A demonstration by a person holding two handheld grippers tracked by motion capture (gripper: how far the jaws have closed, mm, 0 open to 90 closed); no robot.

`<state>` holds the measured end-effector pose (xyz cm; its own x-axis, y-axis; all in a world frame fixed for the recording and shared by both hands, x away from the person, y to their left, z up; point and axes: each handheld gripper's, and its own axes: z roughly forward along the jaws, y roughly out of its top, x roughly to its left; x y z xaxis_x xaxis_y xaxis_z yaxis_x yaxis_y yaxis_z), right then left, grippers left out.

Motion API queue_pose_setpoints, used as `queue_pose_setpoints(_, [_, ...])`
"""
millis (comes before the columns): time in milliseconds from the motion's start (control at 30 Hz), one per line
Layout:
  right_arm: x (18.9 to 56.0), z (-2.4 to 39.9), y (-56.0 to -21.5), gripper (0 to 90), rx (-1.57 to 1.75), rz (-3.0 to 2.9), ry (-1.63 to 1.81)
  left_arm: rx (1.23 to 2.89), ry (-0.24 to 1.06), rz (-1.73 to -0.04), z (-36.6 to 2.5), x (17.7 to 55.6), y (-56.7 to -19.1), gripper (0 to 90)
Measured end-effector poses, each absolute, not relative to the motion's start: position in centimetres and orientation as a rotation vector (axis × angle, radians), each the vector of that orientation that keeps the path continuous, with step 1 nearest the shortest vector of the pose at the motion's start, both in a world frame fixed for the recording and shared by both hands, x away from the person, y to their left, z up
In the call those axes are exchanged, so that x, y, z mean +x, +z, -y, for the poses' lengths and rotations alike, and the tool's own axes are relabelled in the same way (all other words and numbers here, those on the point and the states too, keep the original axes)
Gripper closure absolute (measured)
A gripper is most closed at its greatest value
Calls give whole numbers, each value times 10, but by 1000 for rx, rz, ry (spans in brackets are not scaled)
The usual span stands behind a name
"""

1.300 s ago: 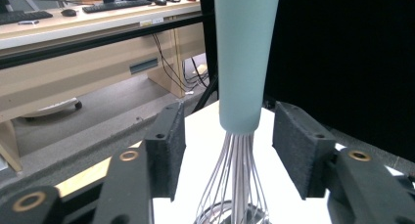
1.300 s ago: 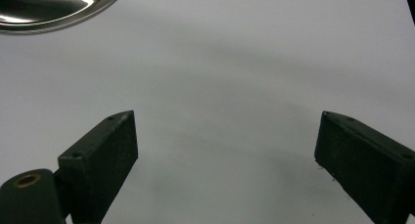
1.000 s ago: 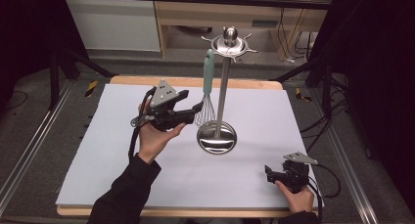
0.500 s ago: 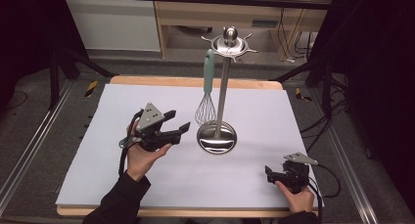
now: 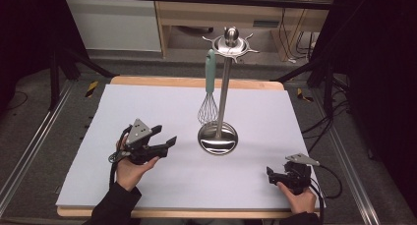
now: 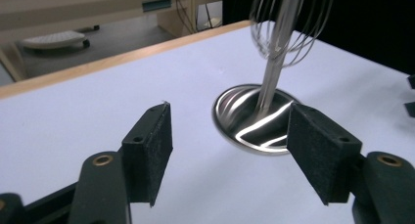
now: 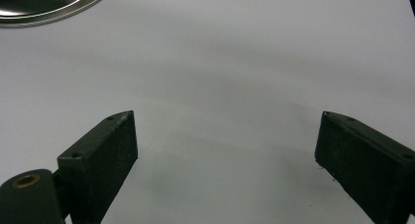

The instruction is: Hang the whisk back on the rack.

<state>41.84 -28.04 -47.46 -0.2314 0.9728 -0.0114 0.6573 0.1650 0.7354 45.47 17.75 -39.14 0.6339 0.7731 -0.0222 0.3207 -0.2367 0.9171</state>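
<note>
A steel utensil stand (image 5: 223,87) with a round base (image 5: 217,138) rises mid-table. From its crown hangs a whisk (image 5: 209,92) with a teal handle. My left gripper (image 5: 164,138) is low over the white mat, left of the base; its jaws have just been opening and stand open with nothing between them. In the left gripper view the base (image 6: 252,117) and the whisk wires (image 6: 288,23) lie ahead of the open left gripper (image 6: 230,150). My right gripper (image 5: 270,175) rests near the front right corner, open and empty. The right gripper view has a sliver of the base (image 7: 49,1) at top left.
The white mat (image 5: 147,102) covers a wooden table whose edge (image 5: 196,81) runs along the back. Dark stand legs and cables lie on the floor at both sides. A pale cabinet stands behind the table.
My left gripper has come down and toward the front left, away from the whisk, and its jaws have spread wider. The right gripper has stayed where it was.
</note>
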Motion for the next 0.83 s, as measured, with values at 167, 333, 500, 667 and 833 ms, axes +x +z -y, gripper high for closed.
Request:
queue_pose_setpoints(167, [419,281,-475,90,1536,-1958,838,1843,555,-946,-197,453,-414,317])
queue_pose_setpoints(333, [419,283,-476,90,1552,-1952,833,1855,586,-997,-210,452,-428,295])
queue_pose_setpoints(500, [418,286,-477,88,1556,-1953,826,1877,589,-1052,-223,451,-442,274])
queue_pose_setpoints(667, [419,287,-478,88,1557,-1964,814,1902,583,-1122,-236,450,-458,263])
queue_pose_setpoints(833, [419,289,-478,88,1549,-1967,810,1915,578,-1162,-243,453,-466,255])
